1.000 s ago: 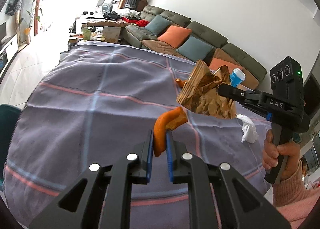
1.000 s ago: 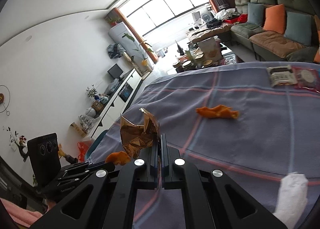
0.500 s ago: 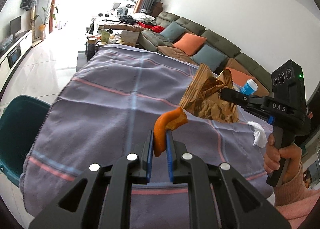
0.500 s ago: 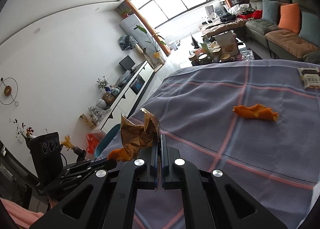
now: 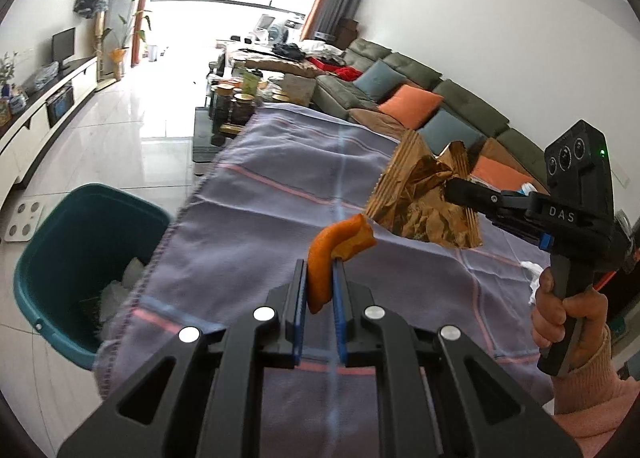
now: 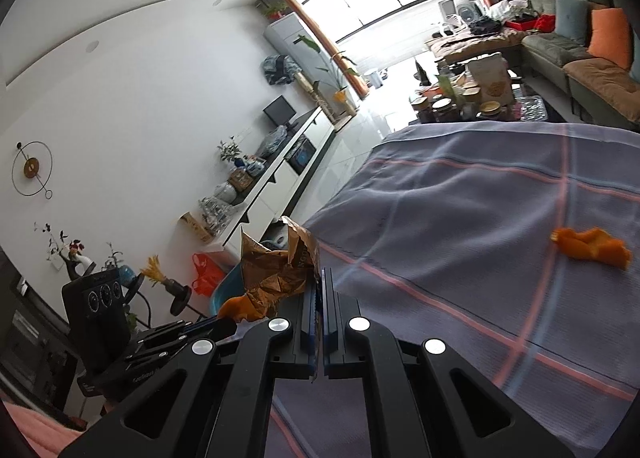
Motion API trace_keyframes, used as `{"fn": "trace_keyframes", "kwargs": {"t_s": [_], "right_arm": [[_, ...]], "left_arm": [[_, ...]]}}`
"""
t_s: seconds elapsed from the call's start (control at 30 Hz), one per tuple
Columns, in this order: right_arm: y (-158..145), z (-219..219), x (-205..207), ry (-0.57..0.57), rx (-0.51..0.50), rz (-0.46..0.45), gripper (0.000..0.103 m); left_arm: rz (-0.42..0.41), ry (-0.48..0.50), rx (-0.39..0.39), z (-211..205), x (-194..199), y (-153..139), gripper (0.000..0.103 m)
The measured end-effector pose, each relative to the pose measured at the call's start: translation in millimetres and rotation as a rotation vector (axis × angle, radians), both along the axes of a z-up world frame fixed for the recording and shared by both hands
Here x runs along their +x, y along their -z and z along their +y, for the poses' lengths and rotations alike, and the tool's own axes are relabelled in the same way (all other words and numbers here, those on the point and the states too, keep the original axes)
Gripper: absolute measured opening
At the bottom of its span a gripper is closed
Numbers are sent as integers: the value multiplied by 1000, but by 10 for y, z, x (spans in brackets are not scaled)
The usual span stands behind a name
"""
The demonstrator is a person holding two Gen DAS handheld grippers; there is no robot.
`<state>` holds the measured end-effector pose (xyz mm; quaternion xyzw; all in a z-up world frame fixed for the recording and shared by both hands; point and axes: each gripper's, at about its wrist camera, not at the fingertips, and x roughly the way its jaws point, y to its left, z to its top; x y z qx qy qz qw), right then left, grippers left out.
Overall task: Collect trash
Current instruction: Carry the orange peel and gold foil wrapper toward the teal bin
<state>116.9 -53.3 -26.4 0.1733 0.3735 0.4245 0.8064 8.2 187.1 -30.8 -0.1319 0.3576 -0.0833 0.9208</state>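
My left gripper (image 5: 320, 270) is shut on a curled orange peel (image 5: 332, 254), held above the purple tablecloth (image 5: 280, 193). My right gripper (image 6: 322, 278) is shut on a crumpled gold-brown snack wrapper (image 6: 276, 274); it shows in the left wrist view (image 5: 452, 187) with the wrapper (image 5: 424, 201) just right of the peel. A teal trash bin (image 5: 80, 254) with white paper inside stands on the floor left of the table edge. Another orange peel (image 6: 588, 248) lies on the cloth at the right.
A white crumpled tissue (image 5: 532, 270) lies on the cloth behind my right hand. A sofa with orange and blue cushions (image 5: 408, 105) runs along the right wall. A low table with jars (image 5: 244, 97) stands beyond the table's far end. A white scale (image 5: 22, 217) lies on the floor.
Both grippers have swung left toward the table's left edge with their loads. The teal bin has come fully into the left wrist view.
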Motion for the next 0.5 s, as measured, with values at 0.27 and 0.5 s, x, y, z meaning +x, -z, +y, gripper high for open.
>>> {"fn": "trace_keyframes", "kwargs": {"t_s": [0.27,0.5], "right_arm": [[-24,299,73,-57,7,7,3],[-51,516,89,-94,6,9,3]], "left_arm": [[-10,-70,18,264,-111,-72,13],[-9,-144,23,555,-162,-107,13]]}}
